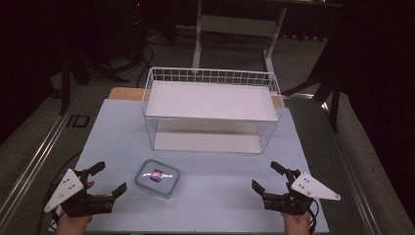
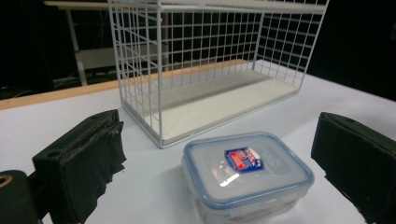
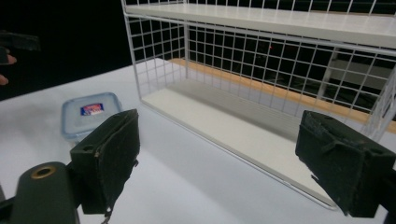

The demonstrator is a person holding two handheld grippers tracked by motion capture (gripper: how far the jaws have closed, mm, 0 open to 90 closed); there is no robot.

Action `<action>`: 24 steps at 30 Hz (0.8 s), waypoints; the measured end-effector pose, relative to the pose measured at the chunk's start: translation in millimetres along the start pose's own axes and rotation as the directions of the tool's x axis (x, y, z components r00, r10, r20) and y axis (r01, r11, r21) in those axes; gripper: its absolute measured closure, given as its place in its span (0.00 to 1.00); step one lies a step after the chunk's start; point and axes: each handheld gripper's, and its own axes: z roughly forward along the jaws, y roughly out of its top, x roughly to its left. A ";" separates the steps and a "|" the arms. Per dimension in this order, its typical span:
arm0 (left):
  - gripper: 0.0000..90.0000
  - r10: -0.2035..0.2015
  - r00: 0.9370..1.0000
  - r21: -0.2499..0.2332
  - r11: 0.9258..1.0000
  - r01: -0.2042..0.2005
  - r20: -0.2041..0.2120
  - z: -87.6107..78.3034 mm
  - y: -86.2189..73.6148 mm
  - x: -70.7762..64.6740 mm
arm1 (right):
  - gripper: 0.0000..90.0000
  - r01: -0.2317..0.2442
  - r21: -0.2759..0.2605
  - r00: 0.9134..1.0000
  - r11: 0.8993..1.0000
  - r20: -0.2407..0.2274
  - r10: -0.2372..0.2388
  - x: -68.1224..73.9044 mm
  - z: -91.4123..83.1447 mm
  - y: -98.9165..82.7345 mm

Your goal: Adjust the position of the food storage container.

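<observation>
Two claws, left claw [image 1: 108,179] and right claw [image 1: 265,177], both gaping, empty | rectangular clear plastic box [image 1: 157,177], blue-rimmed lid | white wire rack [image 1: 211,110] | smooth pale surface [image 1: 215,196]

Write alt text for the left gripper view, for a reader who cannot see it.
A clear plastic food container with a blue-rimmed lid and a small label sits on the pale table, framed by the two open black jaws of the left claw, which do not touch it. Behind it stands a white wire shelf rack.
</observation>
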 end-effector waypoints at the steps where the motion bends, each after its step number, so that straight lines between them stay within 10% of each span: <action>1: 0.04 -0.005 1.000 -0.007 1.000 0.005 0.001 -0.8 0.7 -0.5 | 0.15 0.000 -0.004 1.000 1.000 -0.005 0.000 0.5 -0.1 0.4; 10: 0.04 -0.083 0.993 0.036 0.996 0.080 0.082 -5.5 16.5 9.5 | 0.15 0.002 -0.043 1.000 0.999 -0.023 -0.003 7.3 -2.1 4.7; 18: 0.05 -0.029 0.999 0.082 0.996 0.025 0.041 5.8 23.0 34.1 | 0.15 -0.008 -0.041 1.000 0.999 -0.026 0.007 7.6 0.3 4.2; 24: 0.35 0.017 0.999 0.158 0.987 -0.012 -0.035 25.3 14.6 50.1 | 0.15 -0.015 -0.041 1.000 0.999 -0.026 0.014 6.9 1.6 3.5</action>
